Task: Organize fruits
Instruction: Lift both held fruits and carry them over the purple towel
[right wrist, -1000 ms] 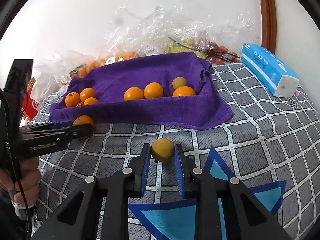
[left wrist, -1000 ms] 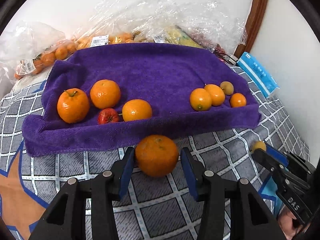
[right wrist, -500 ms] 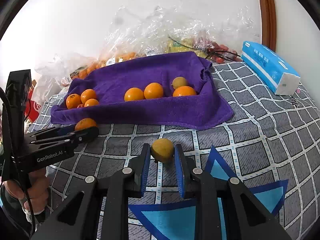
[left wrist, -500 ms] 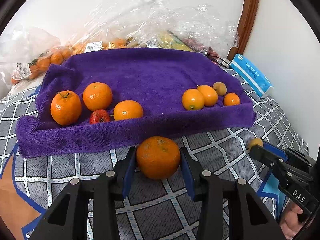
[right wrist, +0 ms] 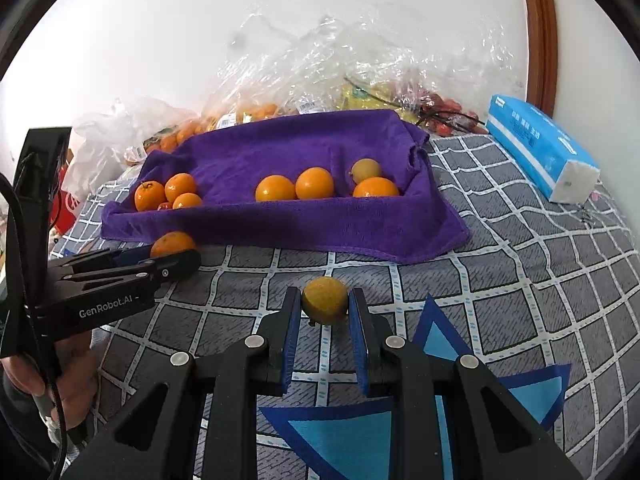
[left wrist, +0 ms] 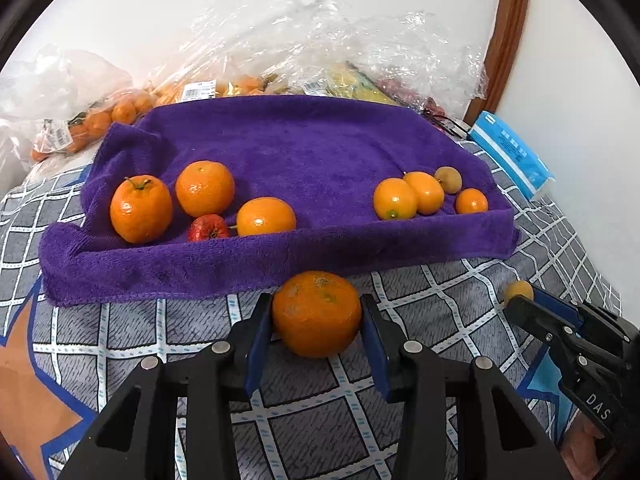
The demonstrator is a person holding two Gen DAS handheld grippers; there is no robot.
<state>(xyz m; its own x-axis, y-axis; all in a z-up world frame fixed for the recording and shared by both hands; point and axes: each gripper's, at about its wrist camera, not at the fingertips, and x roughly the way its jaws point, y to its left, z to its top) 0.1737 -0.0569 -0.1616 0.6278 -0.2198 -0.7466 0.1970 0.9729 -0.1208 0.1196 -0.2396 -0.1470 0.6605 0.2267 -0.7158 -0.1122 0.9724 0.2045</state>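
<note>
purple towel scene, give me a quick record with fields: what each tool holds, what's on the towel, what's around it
left tool: shut on large orange, just off the towel's near edge
right tool: shut on small yellow fruit
purple towel: spread on checked bedcover
towel left group: three oranges, one small red fruit
towel right group: four smaller fruits, one brownish
behind towel: plastic bags of fruit
right of towel: blue tissue pack

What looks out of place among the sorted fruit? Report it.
One small red fruit sits in the left cluster of oranges on the purple towel, the only red piece there. The right cluster also mixes a duller yellowish fruit with orange ones.
</note>
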